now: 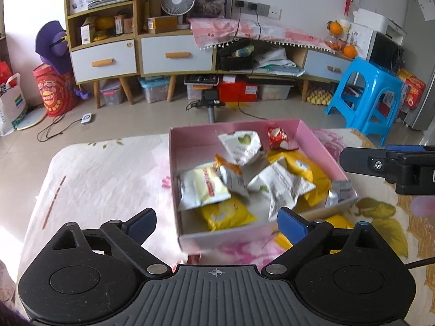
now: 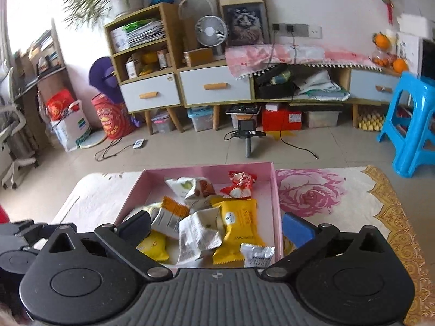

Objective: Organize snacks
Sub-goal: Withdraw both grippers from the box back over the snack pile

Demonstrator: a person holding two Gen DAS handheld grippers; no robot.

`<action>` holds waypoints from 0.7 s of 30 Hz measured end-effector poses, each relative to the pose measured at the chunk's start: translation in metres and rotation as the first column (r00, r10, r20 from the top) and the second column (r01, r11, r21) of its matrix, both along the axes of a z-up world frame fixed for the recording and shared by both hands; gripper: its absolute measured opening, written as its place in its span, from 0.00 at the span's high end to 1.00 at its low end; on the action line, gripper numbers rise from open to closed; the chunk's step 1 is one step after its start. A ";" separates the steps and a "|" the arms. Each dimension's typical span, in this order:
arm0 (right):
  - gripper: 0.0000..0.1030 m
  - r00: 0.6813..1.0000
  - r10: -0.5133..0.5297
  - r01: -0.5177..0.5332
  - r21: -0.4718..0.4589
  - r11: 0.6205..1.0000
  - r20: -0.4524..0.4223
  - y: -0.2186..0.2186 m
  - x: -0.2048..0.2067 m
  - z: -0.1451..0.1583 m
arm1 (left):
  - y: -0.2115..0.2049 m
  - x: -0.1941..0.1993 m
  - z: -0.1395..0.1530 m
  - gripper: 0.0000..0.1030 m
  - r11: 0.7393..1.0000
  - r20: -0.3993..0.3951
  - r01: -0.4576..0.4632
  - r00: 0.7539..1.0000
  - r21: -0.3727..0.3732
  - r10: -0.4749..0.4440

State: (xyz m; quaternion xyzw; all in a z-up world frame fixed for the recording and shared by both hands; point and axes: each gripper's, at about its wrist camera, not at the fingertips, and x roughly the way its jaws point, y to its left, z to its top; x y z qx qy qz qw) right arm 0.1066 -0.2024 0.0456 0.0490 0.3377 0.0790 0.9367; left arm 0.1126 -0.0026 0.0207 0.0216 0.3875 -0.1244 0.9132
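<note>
Nearest the lens: left gripper [image 1: 216, 224], black with blue pads, spread wide and gripping nothing, near rim of the box between its fingers. Right gripper [image 2: 216, 229] likewise spread wide and empty, straddling the box's near end.

Shallow pink cardboard box [image 1: 320, 146] lying on a cream tablecloth printed with pink roses [image 2: 312, 193], holding a loose heap of snack packets:
- white packet with a green leaf mark [image 1: 240, 142], at the far side
- small red and white packet [image 1: 277, 135], far right corner
- white and pale yellow pillow packet [image 1: 202, 187], against the left wall
- bright yellow packet [image 1: 227, 214], at the near wall
- crumpled white packet with fine print [image 1: 280, 187], on top in the middle
- yellow packet with a white round label [image 2: 239, 221], under the white one
- small silver packet [image 2: 257, 254], in the near right corner.

One more yellow packet [image 1: 338, 221] outside the box on the cloth, just beside its near right corner, partly hidden by the left gripper's right finger.

Beyond the table: camera on a short stand [image 2: 246, 130] on the tiled floor, blue plastic stool [image 1: 367, 95] at right, wooden cabinet with pale blue drawers [image 1: 176, 54] along the wall.
</note>
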 end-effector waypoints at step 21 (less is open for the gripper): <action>0.07 0.994 0.080 -0.084 -0.050 0.995 -0.070 0.011 -0.053 -0.033 | 0.058 -0.039 -0.028 0.04 0.995 0.002 0.042 0.999 0.086 -0.043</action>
